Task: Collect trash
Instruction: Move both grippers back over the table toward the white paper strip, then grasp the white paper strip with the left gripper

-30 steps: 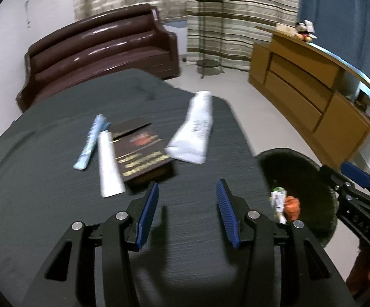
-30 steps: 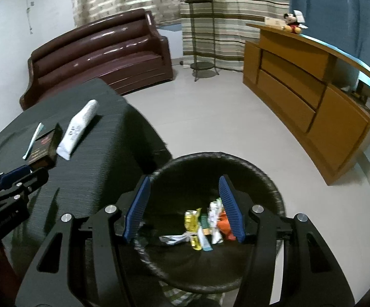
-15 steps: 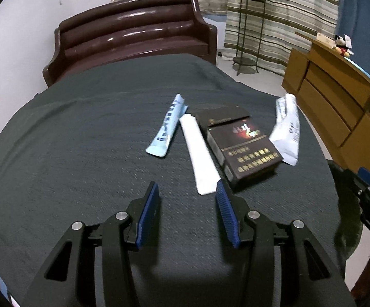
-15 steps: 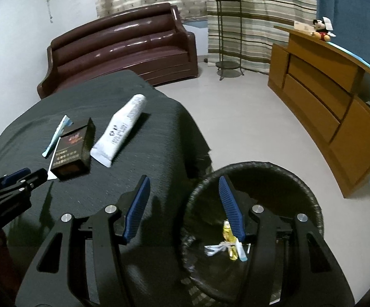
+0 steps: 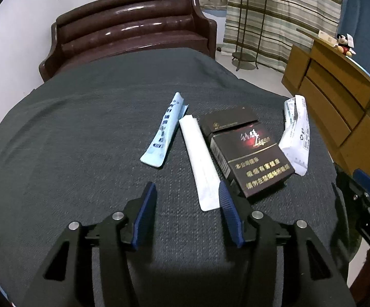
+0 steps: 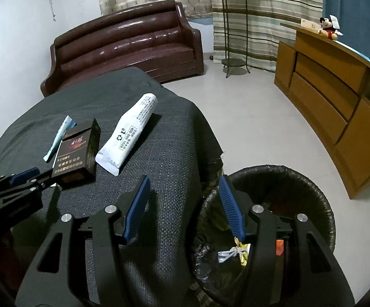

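On the dark-clothed table (image 5: 82, 140) lie a light blue sachet (image 5: 165, 130), a white paper packet (image 5: 200, 161), a dark cigarette box (image 5: 248, 156) with its lid open, and a white tube (image 5: 297, 133). My left gripper (image 5: 186, 192) is open and empty just in front of the white packet, whose near end lies by the right fingertip. My right gripper (image 6: 185, 186) is open and empty over the table's right edge and the black-lined bin (image 6: 312, 186), which holds several wrappers (image 6: 236, 253). The box (image 6: 77, 151), the tube (image 6: 128, 133) and the left gripper (image 6: 23, 176) show in the right wrist view.
A brown leather sofa (image 5: 131, 28) stands behind the table. A wooden sideboard (image 6: 338, 89) with a stuffed toy (image 6: 329, 26) runs along the right wall. A plant stand (image 6: 232, 30) stands by the striped curtains. Pale floor tiles (image 6: 248, 117) lie between table and sideboard.
My left gripper has swung left from the bin side to face the trash, closing in on the white packet. My right gripper has moved from above the bin toward the table's edge.
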A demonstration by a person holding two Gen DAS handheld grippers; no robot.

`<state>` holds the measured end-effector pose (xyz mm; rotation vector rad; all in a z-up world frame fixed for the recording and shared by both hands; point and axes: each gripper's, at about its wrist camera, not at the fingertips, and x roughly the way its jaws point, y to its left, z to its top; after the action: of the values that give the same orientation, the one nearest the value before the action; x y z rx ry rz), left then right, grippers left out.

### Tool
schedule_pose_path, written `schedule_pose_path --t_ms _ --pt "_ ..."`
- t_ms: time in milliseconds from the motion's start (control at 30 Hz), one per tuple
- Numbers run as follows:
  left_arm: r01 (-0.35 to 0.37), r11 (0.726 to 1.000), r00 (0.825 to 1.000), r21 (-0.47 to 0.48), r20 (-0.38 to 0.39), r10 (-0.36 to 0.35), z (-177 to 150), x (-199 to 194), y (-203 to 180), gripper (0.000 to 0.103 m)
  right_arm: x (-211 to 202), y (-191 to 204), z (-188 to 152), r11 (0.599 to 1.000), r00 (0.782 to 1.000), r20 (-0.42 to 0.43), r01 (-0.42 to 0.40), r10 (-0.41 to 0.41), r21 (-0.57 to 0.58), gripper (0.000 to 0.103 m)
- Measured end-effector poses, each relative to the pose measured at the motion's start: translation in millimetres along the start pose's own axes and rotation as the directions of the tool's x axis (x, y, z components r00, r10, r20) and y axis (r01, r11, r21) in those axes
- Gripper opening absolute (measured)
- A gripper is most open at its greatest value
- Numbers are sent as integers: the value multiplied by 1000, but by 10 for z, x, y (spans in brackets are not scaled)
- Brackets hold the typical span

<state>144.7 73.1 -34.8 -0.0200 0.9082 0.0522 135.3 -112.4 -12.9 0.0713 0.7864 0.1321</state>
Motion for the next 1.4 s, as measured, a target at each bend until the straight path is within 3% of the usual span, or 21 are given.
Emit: schedule_pose_path --t_ms 367,533,700,1033,1400 --pt "9 1000 1000 2 -12 -9 39 67 15 54 18 -10 -11 1000 1000 -1 -2 2 4 55" --pt "6 1000 1000 21 -1 -6 21 52 45 42 17 -17 -8 1000 1000 -3 -1 1 4 55" --pt "2 999 1000 47 11 -3 9 48 44 24 28 -20 -20 1000 1000 -5 0 0 3 55" --pt "50 998 999 41 15 -51 -44 -42 90 23 38 2 -58 1000 1000 1 6 -6 -5 55" --pt "44 999 999 8 20 -44 -146 -174 272 23 -43 160 -28 1000 1000 9 -1 2 -31 55"
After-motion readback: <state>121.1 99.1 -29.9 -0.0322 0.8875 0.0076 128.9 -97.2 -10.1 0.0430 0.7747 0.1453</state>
